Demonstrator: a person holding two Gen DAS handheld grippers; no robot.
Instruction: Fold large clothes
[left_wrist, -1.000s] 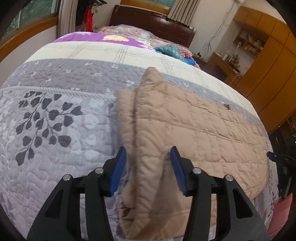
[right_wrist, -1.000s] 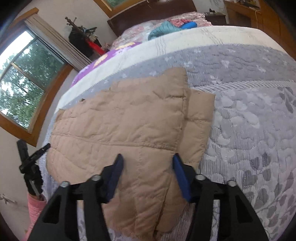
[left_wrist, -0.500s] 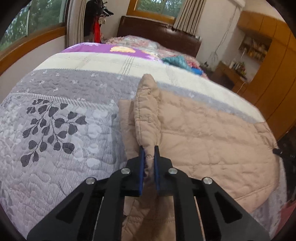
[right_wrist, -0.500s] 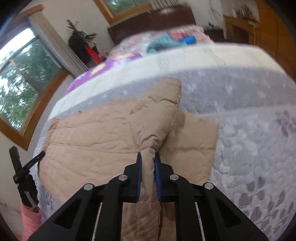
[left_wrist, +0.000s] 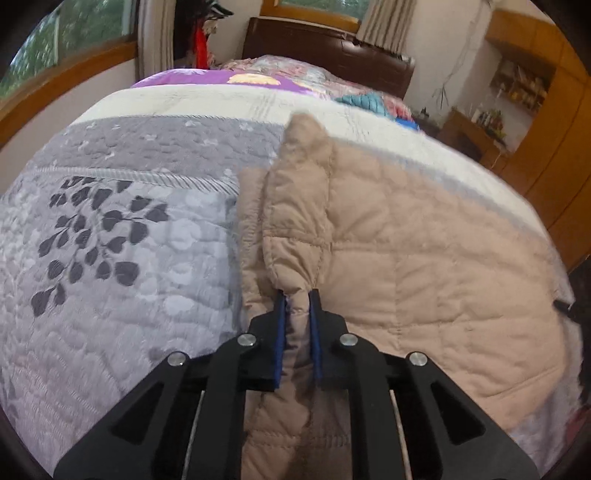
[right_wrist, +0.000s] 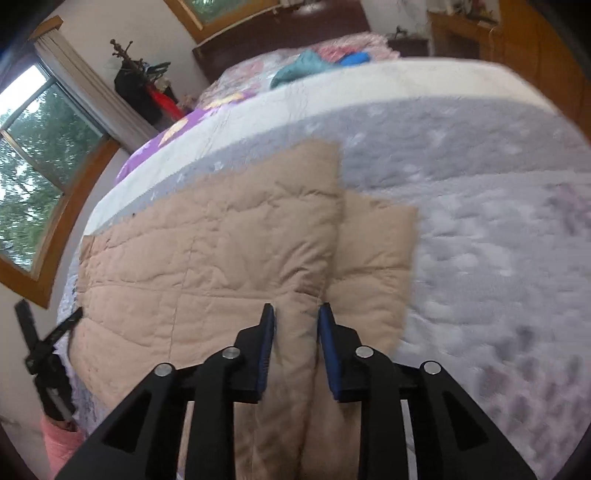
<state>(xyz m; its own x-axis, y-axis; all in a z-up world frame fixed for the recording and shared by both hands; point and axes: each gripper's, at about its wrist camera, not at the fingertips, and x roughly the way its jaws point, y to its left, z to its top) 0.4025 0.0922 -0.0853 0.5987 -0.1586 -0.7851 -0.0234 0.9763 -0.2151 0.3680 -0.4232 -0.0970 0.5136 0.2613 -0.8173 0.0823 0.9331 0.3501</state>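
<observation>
Bed (left_wrist: 122, 236): grey leaf-print quilt; carries a tan quilted jacket (left_wrist: 424, 266), spread flat toward the foot, and teal clothes (right_wrist: 299, 68) near the headboard
Jacket (right_wrist: 207, 251): side edge folded over a flap lying just beside it
Left gripper (left_wrist: 297, 308): fingers nearly closed, pinching a raised ridge of jacket edge between the blue pads
Right gripper (right_wrist: 295, 321): fingers partly open, a fold of jacket between them; whether the pads press it cannot be told
</observation>
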